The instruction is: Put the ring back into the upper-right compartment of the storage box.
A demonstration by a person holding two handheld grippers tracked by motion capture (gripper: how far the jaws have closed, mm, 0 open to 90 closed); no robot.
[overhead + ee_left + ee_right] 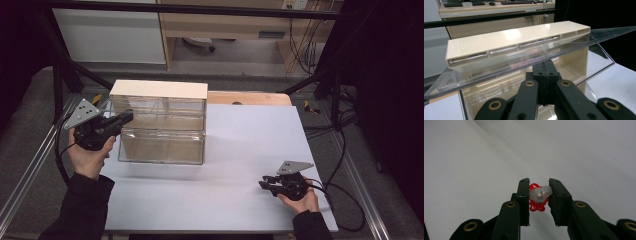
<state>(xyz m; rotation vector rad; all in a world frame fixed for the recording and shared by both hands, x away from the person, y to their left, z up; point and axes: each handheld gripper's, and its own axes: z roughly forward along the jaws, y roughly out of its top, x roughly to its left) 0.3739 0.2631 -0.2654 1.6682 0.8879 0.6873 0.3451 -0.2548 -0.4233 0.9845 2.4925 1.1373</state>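
On the desk [240,165], a clear plastic cabinet [161,131] with a cream top stands at the far left, its front facing the near edge. The left tool [126,117] is raised at the cabinet's left side, held by the person's left hand [90,152], with its tip against the upper left corner of the clear front. In the left gripper view the jaws are pressed together, clenched on the lower edge of the clear flap [524,67], which is lifted and tilts outward from beneath the cream top [516,40].

The right tool [266,182] rests low at the near right of the desk, held by the right hand [302,197] and pointing left. In the right gripper view its jaws are grasping a small red and translucent white object [538,197], pinched between the two pads just above the pale desk surface; what kind of object it is cannot be told. The cabinet and the right tool are well apart.
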